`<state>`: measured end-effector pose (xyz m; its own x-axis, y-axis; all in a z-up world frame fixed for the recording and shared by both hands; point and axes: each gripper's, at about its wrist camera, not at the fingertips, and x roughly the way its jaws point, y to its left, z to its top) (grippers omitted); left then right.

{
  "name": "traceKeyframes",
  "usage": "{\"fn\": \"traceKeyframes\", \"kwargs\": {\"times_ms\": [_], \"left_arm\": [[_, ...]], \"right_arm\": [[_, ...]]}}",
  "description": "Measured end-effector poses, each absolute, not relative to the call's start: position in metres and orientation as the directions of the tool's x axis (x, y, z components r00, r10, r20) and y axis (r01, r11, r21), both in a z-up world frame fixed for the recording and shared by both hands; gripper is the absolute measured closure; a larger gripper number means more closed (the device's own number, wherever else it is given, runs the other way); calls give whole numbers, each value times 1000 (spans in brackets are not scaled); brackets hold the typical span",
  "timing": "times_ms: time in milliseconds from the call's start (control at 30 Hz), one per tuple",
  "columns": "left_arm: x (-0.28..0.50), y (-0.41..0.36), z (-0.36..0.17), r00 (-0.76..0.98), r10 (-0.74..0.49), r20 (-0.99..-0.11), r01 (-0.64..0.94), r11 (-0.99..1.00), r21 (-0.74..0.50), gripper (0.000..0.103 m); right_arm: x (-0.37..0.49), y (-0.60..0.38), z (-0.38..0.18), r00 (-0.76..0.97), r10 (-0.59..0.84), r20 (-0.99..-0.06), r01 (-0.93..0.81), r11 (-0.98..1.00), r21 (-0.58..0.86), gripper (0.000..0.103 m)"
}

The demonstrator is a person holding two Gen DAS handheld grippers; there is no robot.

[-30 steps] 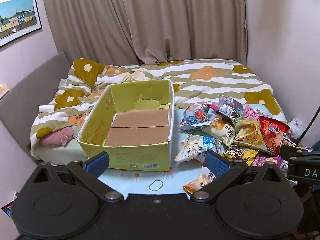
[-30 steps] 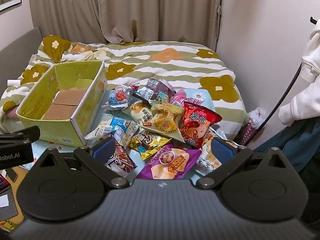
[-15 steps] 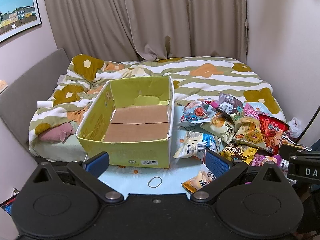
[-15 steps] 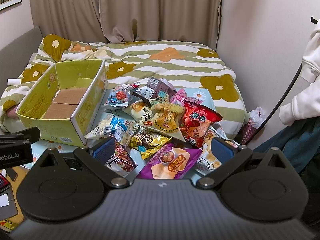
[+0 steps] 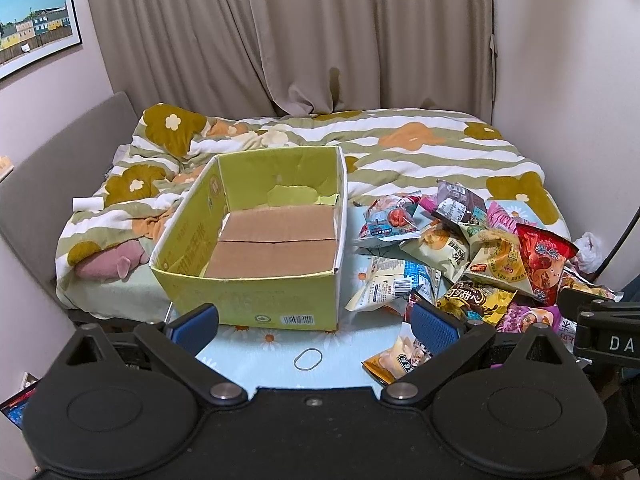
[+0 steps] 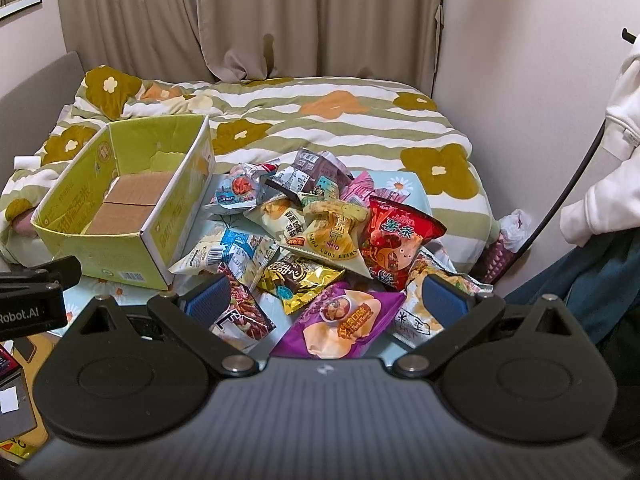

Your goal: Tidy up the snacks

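Left wrist progress: I see nothing packed; yellow-green cardboard box [image 5: 256, 248] holds no snacks, only its brown flaps.
Left wrist snacks: snack pile [image 5: 472, 252] just right of box on the floral cloth; crinkly foil bags overlapping.
Left gripper [image 5: 314, 322]: jaws wide, holding nothing, hovering near box front.
Right wrist progress: whole pile [image 6: 320, 236] left to move, I judge.
Right wrist look: red chip bag [image 6: 394, 240] on top, purple bag [image 6: 340, 320] nearest.
Right gripper [image 6: 326, 300]: spread wide, nothing held, above purple bag.
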<state>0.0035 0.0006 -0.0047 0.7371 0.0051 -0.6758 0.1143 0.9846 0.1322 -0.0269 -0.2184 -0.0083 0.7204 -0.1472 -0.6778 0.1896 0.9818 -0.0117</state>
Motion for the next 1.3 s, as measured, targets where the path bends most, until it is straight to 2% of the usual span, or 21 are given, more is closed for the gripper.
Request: {"fn": "traceKeyframes", "kwargs": {"times_ms": [1300], "left_arm": [[4, -1, -5, 726, -4, -687, 123, 985, 124, 0]], "right_arm": [[-27, -218, -5, 717, -145, -682, 189, 982, -10, 0]]}}
